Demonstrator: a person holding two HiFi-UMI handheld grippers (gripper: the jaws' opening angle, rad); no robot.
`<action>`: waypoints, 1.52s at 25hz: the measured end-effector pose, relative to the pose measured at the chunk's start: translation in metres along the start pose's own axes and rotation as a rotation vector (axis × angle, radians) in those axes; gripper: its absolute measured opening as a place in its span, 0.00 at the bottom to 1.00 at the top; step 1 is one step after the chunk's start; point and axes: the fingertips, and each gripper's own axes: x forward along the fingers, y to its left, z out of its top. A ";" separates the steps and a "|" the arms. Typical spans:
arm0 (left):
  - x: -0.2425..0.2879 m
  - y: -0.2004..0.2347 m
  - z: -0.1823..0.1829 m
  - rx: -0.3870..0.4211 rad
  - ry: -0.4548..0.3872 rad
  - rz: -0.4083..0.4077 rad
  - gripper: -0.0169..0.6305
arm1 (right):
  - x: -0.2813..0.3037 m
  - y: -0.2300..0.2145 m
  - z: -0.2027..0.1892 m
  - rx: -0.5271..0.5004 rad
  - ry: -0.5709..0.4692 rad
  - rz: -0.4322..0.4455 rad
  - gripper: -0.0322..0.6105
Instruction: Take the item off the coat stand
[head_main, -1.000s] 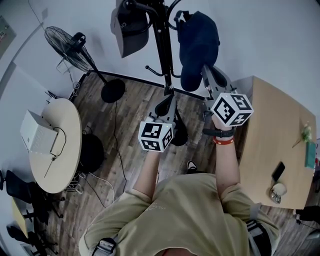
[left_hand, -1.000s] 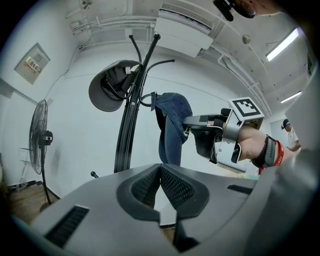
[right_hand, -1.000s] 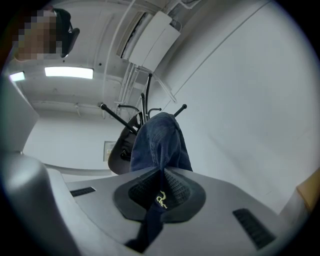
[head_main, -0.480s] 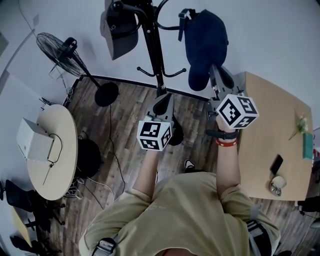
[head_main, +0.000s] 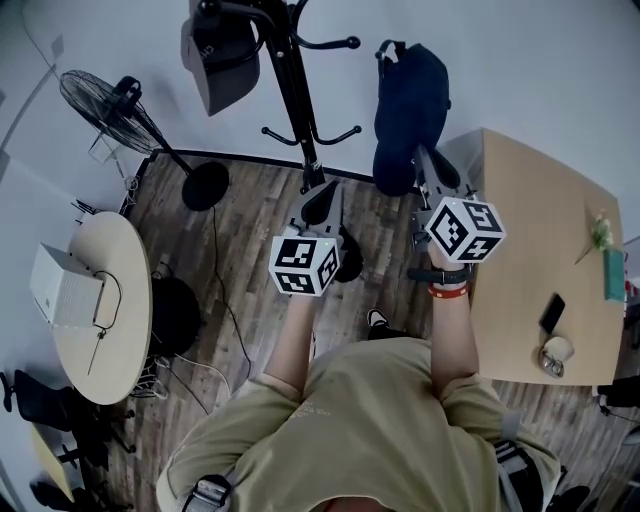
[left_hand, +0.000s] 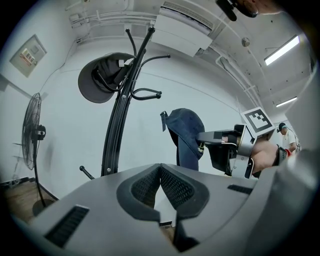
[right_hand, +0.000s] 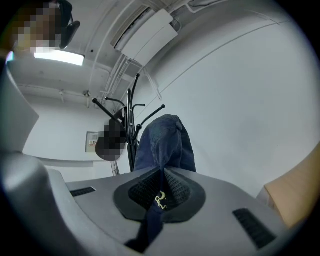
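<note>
Cap (head_main: 410, 100), pinched in the right gripper's (right_hand: 161, 172) fingers (right_hand: 184, 192), hangs clear of the stand (head_main: 290, 90); left gripper (left_hand: 160, 169) clenched empty; task looks done.

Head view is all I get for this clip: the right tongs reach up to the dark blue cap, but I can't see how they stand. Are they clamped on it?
Observer: Yes. The right gripper view shows the right tongs shut on the dark blue cap, with its edge running down between them.
Operator: And the left tongs, are they holding anything?
Observer: No. In the left gripper view the left tongs are shut with nothing between them.
</note>
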 end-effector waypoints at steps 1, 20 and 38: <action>0.000 0.001 -0.001 -0.001 0.002 0.003 0.06 | -0.001 -0.001 -0.006 -0.005 0.014 -0.007 0.08; -0.008 0.006 -0.003 0.042 -0.004 0.051 0.06 | -0.023 0.008 -0.086 -0.094 0.180 -0.008 0.08; -0.023 -0.005 0.000 0.046 -0.019 0.050 0.06 | -0.041 0.023 -0.097 -0.103 0.213 -0.003 0.08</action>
